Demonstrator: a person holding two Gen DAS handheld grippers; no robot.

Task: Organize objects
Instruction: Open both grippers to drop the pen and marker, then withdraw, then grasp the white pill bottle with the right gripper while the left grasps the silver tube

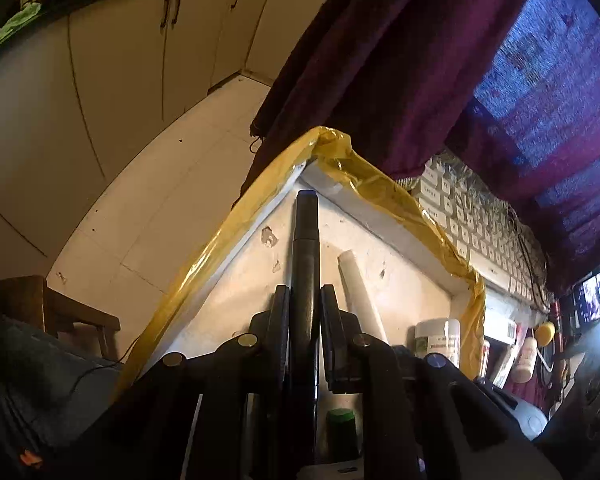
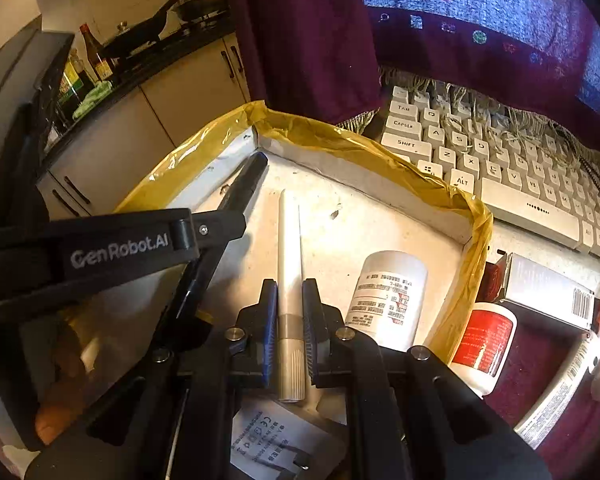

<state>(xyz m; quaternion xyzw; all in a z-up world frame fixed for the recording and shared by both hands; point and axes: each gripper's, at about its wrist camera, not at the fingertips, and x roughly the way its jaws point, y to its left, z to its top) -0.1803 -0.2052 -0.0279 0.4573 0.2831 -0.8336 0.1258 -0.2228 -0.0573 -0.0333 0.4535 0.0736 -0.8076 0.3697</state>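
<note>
over the white box (image 2: 380, 204) with yellow-taped rim, the left gripper (image 1: 305, 300) is clenched on a black marker (image 1: 306, 240) whose tip points into the far corner, while the right gripper (image 2: 290, 300) clasps a white pen (image 2: 289, 248) above the box floor; a white bottle (image 2: 388, 300) lies by the right wall, beside the keyboard (image 2: 500, 168).

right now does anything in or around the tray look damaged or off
The white tray has chipped patches on its floor, and its yellow tape edging is wrinkled and loose. A fringed maroon cloth hangs over the keyboard.
</note>
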